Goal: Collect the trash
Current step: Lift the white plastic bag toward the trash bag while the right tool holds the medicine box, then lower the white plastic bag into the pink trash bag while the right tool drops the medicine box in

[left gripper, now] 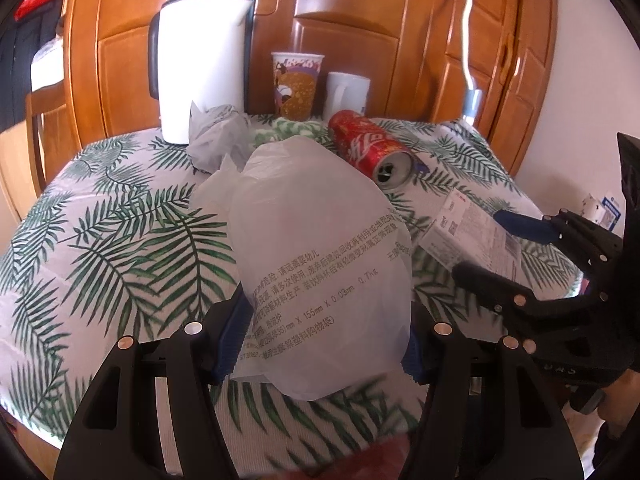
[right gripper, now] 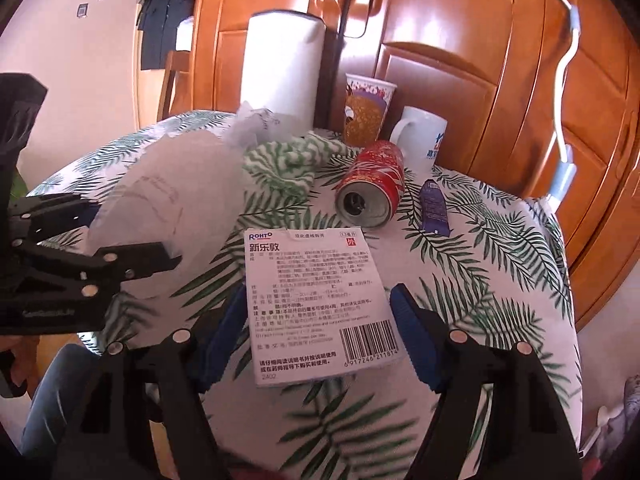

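Observation:
My left gripper (left gripper: 320, 344) is shut on a white plastic bag (left gripper: 316, 248) with printed text, held up over the leaf-print table (left gripper: 120, 240); the bag also shows in the right wrist view (right gripper: 168, 208). My right gripper (right gripper: 320, 328) is open, its blue pads on either side of a flat white medicine box (right gripper: 316, 304) lying on the table; that box shows at the right of the left wrist view (left gripper: 468, 232). A red soda can (right gripper: 372, 184) lies on its side behind it. A crumpled grey bag (left gripper: 220, 140) and a purple wrapper (right gripper: 434, 208) lie on the table.
A white kettle (left gripper: 200, 68), a printed paper cup (left gripper: 296, 84) and a white mug (left gripper: 346, 94) stand at the table's back edge before wooden cabinet doors (left gripper: 360, 20). A green-striped cloth (right gripper: 288, 160) lies mid-table. A wooden chair (left gripper: 36, 128) is at the left.

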